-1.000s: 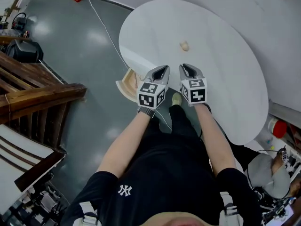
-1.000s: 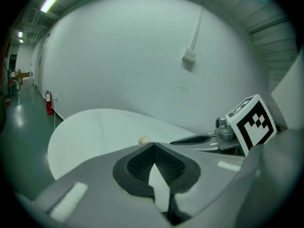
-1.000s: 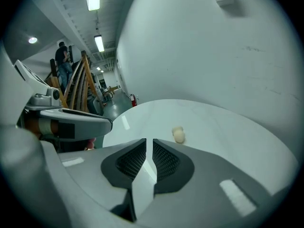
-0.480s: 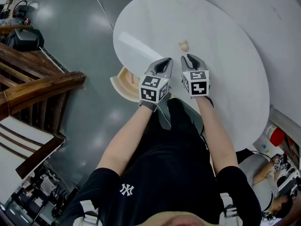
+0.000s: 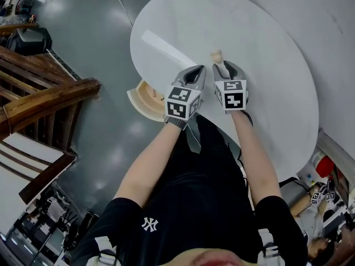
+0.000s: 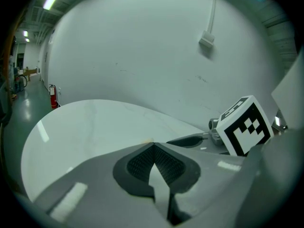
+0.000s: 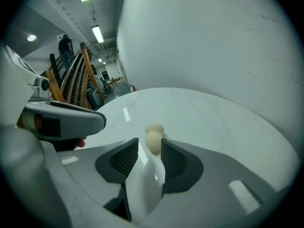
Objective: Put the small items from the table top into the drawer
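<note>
Small beige item [image 5: 216, 55] sits ungripped at the mouth of your right gripper [image 7: 149, 146]'s wide, just-opened jaws; left gripper [image 6: 153, 146] closed empty, drawer [image 5: 141, 97] open.

The right gripper [image 5: 223, 65] points at a small beige item [image 5: 216, 55] that lies on the round white table [image 5: 266, 65] just ahead of its tips. Its jaws have just been opening, and nothing is gripped. The left gripper [image 5: 195, 71] is held just beside it. Left of that gripper, below the table's edge, a pale wooden drawer [image 5: 143, 100] stands open.
</note>
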Action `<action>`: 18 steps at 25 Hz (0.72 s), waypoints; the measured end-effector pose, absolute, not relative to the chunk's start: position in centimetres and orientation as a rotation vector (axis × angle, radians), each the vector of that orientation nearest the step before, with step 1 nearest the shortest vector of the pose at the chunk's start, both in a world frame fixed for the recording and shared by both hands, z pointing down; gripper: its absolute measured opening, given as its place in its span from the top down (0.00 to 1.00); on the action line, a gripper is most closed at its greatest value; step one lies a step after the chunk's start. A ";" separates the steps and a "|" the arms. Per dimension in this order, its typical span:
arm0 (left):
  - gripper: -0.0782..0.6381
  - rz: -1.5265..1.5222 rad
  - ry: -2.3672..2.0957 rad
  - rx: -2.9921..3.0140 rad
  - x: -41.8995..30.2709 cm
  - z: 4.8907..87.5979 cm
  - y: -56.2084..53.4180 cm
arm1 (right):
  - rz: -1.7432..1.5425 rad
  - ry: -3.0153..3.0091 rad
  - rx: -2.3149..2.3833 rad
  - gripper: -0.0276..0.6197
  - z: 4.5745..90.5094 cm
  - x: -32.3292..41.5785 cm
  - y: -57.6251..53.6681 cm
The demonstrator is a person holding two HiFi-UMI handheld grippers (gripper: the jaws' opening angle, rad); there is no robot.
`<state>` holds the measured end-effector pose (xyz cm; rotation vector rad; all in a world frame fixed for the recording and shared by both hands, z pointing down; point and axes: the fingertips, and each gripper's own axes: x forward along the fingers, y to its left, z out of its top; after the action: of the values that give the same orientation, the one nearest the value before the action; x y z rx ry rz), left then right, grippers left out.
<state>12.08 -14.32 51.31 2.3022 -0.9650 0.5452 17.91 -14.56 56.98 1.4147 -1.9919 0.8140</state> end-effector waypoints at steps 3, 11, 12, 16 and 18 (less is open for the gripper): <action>0.89 0.553 -0.969 2.291 12.3 51.7 -14.3 | 0.806 -1.983 1.396 0.66 57.8 18.0 -14.9; 0.89 0.559 -0.980 2.271 12.4 52.4 -14.7 | 0.773 -1.970 1.361 0.63 59.1 18.0 -16.0; 0.89 0.561 -0.982 2.268 12.3 52.5 -14.7 | 0.769 -1.969 1.359 0.63 59.3 17.9 -16.1; 0.89 0.562 -0.992 2.260 11.9 52.8 -14.8 | 0.757 -1.964 1.350 0.63 59.6 17.5 -16.6; 0.89 0.560 -0.999 2.258 11.7 52.7 -14.9 | 0.751 -1.946 1.339 0.65 59.9 17.4 -16.6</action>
<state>11.67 -14.94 52.73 2.2585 -0.9986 0.5603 17.41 -16.64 59.90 1.3394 -1.9456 0.7512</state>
